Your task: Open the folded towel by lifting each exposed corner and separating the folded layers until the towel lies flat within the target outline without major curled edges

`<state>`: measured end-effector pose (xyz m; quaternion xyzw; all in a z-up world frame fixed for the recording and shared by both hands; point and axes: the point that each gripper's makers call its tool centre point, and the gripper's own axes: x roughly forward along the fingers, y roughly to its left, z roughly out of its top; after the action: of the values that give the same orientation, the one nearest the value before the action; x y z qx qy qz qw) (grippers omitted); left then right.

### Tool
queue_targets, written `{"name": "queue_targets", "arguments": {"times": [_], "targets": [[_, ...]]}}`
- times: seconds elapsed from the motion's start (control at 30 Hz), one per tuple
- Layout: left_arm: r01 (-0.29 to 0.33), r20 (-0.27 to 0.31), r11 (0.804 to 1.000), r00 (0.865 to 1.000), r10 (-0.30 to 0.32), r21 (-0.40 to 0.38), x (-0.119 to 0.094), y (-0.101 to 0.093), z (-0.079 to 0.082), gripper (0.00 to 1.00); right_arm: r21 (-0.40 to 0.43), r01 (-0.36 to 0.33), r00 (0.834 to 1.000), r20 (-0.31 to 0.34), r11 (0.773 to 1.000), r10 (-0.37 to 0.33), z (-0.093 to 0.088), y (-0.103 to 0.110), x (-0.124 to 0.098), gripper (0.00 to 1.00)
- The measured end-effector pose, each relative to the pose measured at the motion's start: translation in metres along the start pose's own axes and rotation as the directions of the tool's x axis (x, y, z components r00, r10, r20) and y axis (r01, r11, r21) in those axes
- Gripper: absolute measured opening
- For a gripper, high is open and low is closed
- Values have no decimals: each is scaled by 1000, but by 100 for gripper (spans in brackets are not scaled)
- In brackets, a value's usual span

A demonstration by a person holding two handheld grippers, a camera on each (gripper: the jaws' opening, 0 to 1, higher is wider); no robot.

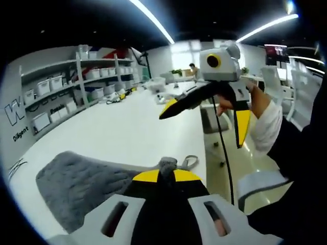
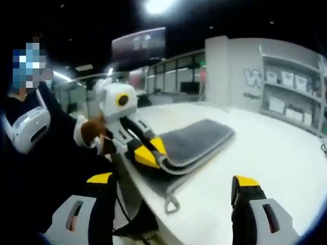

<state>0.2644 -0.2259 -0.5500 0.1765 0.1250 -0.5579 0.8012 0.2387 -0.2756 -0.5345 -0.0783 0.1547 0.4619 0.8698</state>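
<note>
A grey folded towel [image 1: 76, 184] lies on the white table [image 1: 127, 132], near its edge. My left gripper [image 1: 167, 175] is shut on the towel's near corner, and a tuft of cloth pokes up between the yellow tips. A hanging loop [image 1: 190, 161] sticks out beside that corner. My right gripper [image 1: 204, 117] hovers above the table edge, open, held by a hand. In the right gripper view my right gripper [image 2: 172, 179] stands wide open with nothing between its jaws. Beyond it is the left gripper [image 2: 148, 154], pinching the towel [image 2: 196, 137] at its corner, and the loop [image 2: 171, 204] hangs by the table edge.
Shelves with white bins [image 1: 56, 87] line the far wall. Small items and a bin [image 1: 156, 84] sit at the table's far end. The table edge [image 1: 204, 153] runs beside the towel, with the floor [image 1: 255, 158] and the person's dark sleeve [image 1: 291, 148] beyond it.
</note>
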Motion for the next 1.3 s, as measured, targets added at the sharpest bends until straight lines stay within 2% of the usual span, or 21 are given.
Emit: {"name": "queue_targets", "arguments": {"times": [0.4, 0.6, 0.83, 1.3], "targets": [[-71, 49, 997, 996, 73, -36, -34, 15, 8, 5, -4, -11, 1000, -13, 1000, 11, 0, -1, 6, 95], [-103, 65, 993, 992, 107, -61, -50, 26, 5, 5, -6, -13, 1000, -18, 1000, 13, 1, 1, 9, 92], [-129, 74, 989, 988, 134, -69, -65, 29, 5, 5, -2, -15, 1000, -25, 1000, 15, 0, 2, 11, 91], [-199, 118, 976, 971, 209, -94, -101, 41, 4, 5, -4, -17, 999, -51, 1000, 17, -5, 3, 15, 88]]}}
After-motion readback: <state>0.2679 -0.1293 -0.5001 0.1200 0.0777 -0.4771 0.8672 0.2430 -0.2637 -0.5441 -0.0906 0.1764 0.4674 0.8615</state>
